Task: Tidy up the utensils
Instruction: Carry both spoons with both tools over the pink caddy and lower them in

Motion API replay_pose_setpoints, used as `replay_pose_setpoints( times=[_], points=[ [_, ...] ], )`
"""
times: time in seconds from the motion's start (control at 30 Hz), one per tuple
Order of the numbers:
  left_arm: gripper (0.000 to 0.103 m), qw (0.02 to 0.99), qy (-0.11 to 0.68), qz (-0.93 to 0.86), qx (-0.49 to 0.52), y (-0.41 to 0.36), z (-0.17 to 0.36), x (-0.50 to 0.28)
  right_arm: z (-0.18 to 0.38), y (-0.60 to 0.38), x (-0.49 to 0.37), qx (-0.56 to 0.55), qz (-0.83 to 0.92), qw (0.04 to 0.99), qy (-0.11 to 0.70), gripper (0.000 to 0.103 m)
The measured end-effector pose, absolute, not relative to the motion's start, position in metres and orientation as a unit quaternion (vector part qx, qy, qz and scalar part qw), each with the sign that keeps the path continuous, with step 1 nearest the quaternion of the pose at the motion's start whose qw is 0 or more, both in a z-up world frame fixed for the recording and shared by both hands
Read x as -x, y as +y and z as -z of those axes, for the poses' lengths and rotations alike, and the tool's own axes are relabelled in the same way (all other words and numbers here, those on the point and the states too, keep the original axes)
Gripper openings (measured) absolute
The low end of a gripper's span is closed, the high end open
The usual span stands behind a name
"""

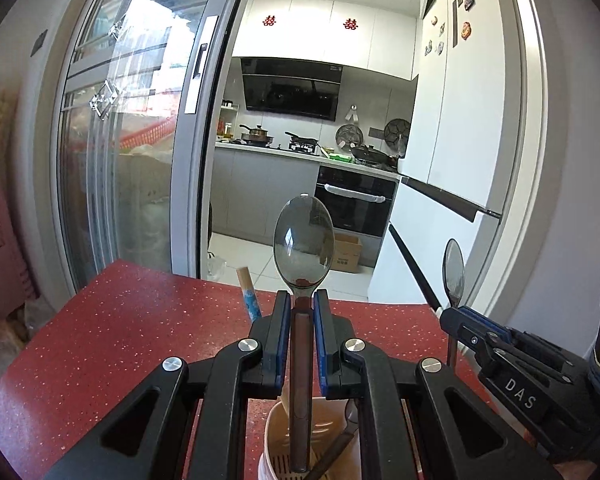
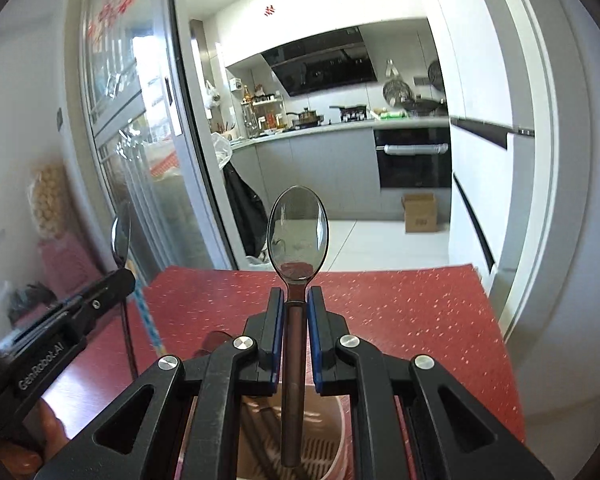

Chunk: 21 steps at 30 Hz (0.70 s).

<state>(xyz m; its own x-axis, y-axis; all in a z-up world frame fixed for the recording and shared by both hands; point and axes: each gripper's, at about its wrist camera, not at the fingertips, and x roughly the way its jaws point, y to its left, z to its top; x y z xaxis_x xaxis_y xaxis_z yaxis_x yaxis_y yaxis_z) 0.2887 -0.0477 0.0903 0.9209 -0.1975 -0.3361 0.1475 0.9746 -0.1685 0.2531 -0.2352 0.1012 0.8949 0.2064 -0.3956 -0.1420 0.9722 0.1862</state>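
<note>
Red speckled tabletop (image 1: 112, 320) facing an open kitchen doorway, sliding glass door (image 1: 120, 128) on the left. Utensil holder (image 1: 278, 432) sits under both grippers, toward the near edge. I've got the left gripper (image 1: 302, 304) clenched on a spoon (image 1: 303, 236), bowl up, handle over the holder; right gripper (image 2: 296, 300) likewise clamps a second spoon (image 2: 298, 232). My call: lower each straight down, handle clear of the rim and the utensils already inside, one at a time, then let go.

Bright daylight, glass glare, fisheye-warped blurred edges
</note>
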Motion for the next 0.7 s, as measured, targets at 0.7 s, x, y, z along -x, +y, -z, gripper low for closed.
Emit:
replay_pose_setpoints(
  times=[0.7],
  points=[
    [0.041, 0.976, 0.203, 0.07, 0.031, -0.055, -0.049, -0.274, -0.06, -0.204, -0.226, 0.023, -0.099, 0.977, 0.189, 0.013]
  ],
)
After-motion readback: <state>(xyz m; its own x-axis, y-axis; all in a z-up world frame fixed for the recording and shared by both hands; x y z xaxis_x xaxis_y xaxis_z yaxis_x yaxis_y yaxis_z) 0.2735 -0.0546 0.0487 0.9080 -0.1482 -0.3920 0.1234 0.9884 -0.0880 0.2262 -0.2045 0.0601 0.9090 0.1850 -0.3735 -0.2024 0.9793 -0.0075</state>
